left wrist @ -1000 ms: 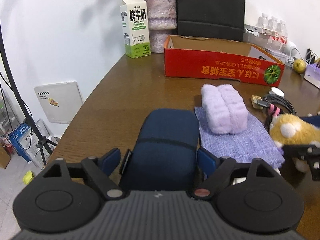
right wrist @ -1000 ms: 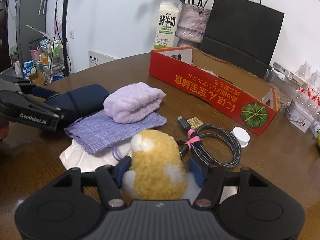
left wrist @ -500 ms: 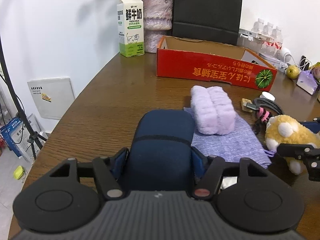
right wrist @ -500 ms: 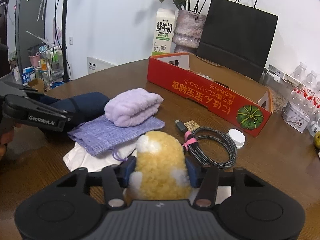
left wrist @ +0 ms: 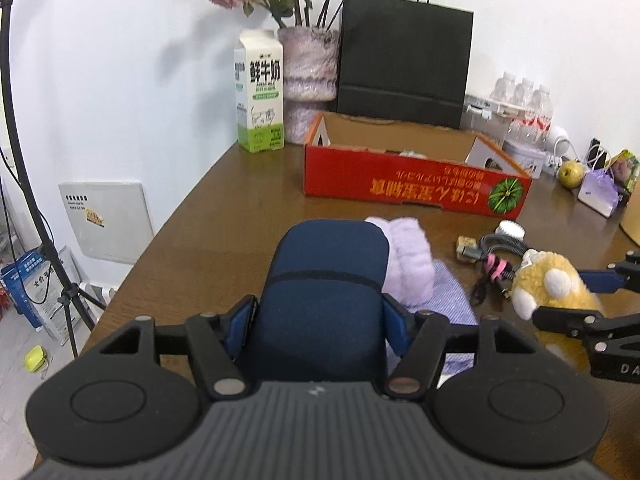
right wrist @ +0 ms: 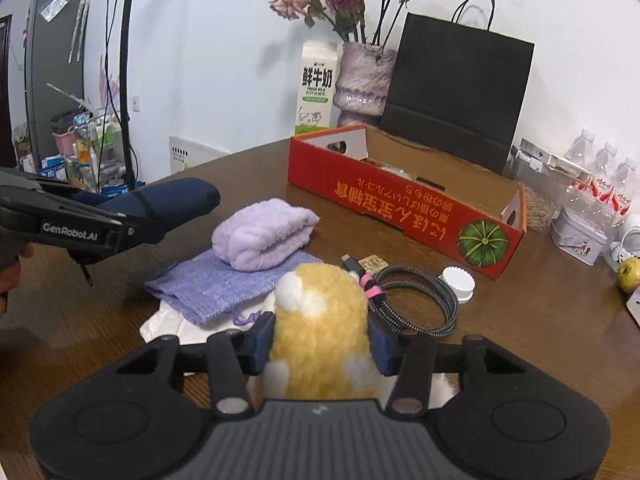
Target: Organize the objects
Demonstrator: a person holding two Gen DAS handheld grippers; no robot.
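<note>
brown wooden table (right wrist: 520, 320) fills the room's near side, with a milk carton (left wrist: 259, 92), a vase of dried roses (left wrist: 312, 68), a black paper bag (left wrist: 404, 64) and a red cardboard box (left wrist: 400, 184) along the back. on the left, the left gripper (left wrist: 318, 320) is clamped on a navy pouch (left wrist: 324, 292), lifted clear above the tabletop beside a folded lilac towel (right wrist: 264, 236) lying on a purple knit cloth (right wrist: 216, 284). to the right, the right gripper (right wrist: 320, 340) is closing its jaws on a yellow plush toy (right wrist: 320, 324), just beside a coiled cable (right wrist: 420, 296).
</note>
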